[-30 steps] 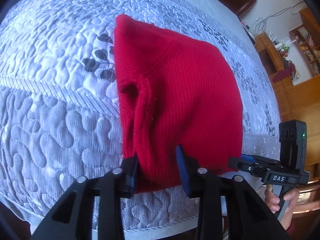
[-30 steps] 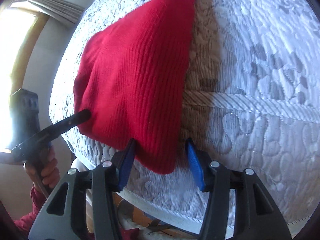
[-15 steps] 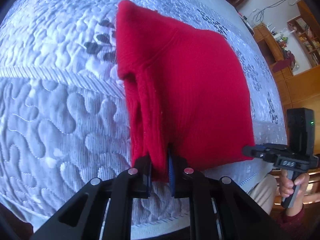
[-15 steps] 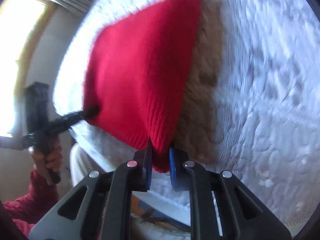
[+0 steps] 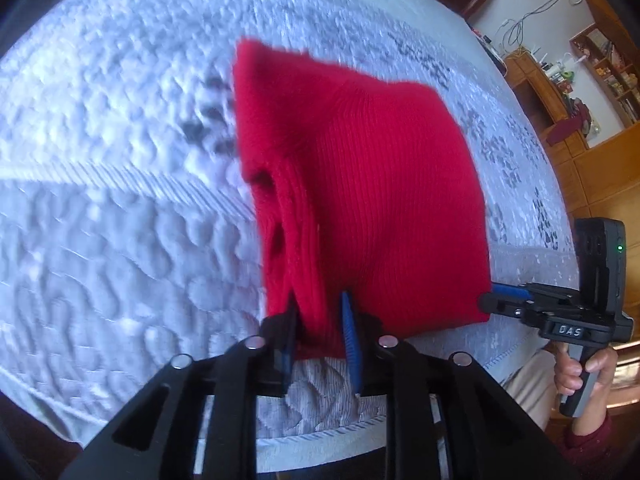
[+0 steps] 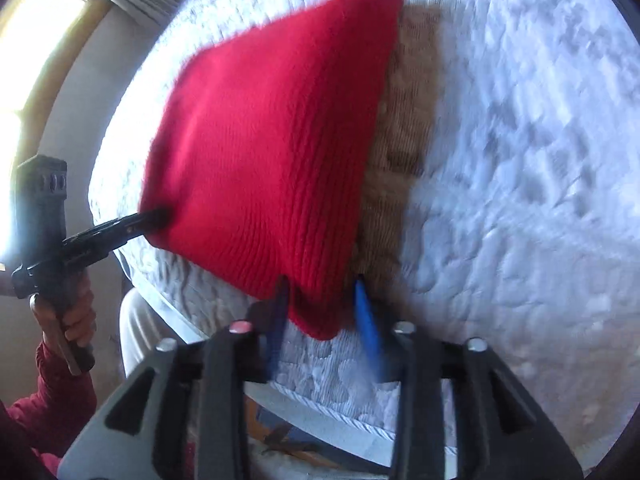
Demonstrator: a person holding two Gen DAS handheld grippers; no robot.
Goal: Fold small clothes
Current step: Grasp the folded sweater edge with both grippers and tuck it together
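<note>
A folded red sweater (image 5: pixel 360 200) is lying on a quilted bedspread (image 5: pixel 100 220), at its near edge. The sweater's near left corner is being straddled by the left gripper (image 5: pixel 320 332), whose jaws are standing partly apart, loosely flanking the knit. The near right corner is being flanked by the right gripper (image 6: pixel 324 312), jaws likewise parted. Half a second ago both corners were being pinched tight; both grips are now being released, and the sweater is resting flatter. Both views are being blurred by motion.
</note>
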